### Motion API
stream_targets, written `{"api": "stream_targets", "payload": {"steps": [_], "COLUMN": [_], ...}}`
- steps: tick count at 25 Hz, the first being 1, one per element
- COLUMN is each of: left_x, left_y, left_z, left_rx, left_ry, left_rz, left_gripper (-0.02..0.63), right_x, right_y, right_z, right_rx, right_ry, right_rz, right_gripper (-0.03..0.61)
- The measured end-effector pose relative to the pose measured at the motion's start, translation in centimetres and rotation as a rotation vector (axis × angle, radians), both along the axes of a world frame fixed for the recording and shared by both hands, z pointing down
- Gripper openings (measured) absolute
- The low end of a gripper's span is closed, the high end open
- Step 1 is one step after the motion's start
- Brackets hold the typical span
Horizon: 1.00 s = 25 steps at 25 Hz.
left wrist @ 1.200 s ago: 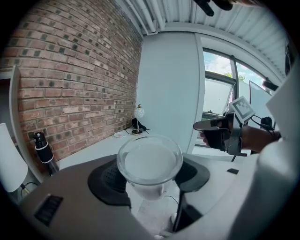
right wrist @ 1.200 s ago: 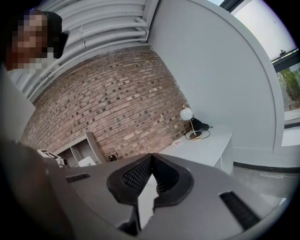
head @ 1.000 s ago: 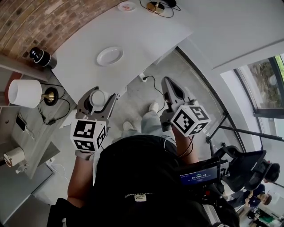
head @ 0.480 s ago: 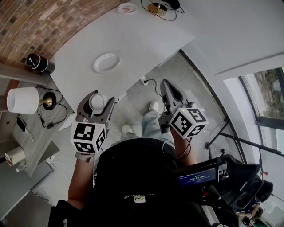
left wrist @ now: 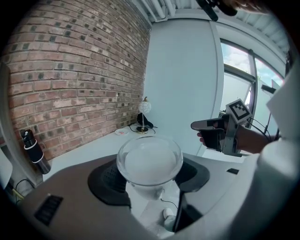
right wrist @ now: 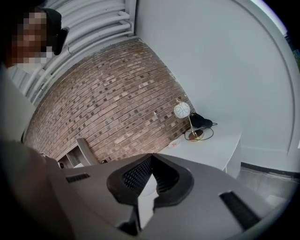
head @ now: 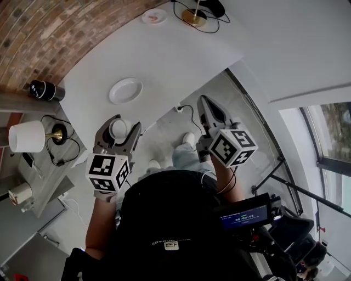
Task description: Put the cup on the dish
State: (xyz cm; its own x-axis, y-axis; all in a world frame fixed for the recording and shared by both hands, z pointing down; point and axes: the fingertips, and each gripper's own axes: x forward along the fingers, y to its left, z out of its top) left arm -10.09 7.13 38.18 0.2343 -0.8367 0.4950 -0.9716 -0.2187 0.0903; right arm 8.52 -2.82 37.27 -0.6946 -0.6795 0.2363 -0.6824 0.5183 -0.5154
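Note:
A clear glass cup point(left wrist: 149, 164) sits upright between the jaws of my left gripper point(head: 119, 129), which is shut on it; in the head view the cup point(head: 118, 128) hangs over the near edge of the white table point(head: 164, 55). The white dish point(head: 125, 90) lies on that table, a short way beyond the cup. My right gripper point(head: 209, 108) is shut with nothing in it, held over the floor to the right of the table; it also shows at the right of the left gripper view as the right gripper point(left wrist: 208, 125).
A black bottle point(head: 41, 90) stands at the table's left end. At the far end are a small pink-marked plate point(head: 154, 16) and a gold lamp base with cables point(head: 193, 17). A white-shaded lamp point(head: 26, 135) stands on the grey shelf at left. A brick wall backs the table.
Both grippers have edged forward toward the table, the left one carrying the cup closer to the dish. The jaws hold as before.

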Motion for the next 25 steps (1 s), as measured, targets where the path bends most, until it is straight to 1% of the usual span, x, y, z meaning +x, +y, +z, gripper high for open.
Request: {"api": "stream_targets", "payload": {"steps": [5,11,18,25], "left_x": [0.8,2.5,4.4,5.0], "left_y": [-3.1,-5.5,-7.2,-8.2], "left_z": [-0.8,-1.2,-0.9,-0.7], "left_rx": [0.008,0.012,-0.010,-0.022], "left_ry": [-0.013,-0.028,-0.046,-0.063], "left_rz": [-0.055,-0.113,-0.160,-0.203], "left_gripper": [0.267,0.267,0.267,0.267], "right_x": [1.2,3.1,4.6,4.9], "right_y": [-3.7,-7.6,-10.8,-12.9], "right_z": [-0.7,-0.9,-0.2,1.1], "right_rx": [0.014,0.012,-0.002,-0.034], "right_ry": [-0.011,-0.028,-0.052,-0.068], "right_rz": [-0.036,-0.073,-0.109,-0.139], "right_gripper": [0.003,0.003,0.003,0.003]}}
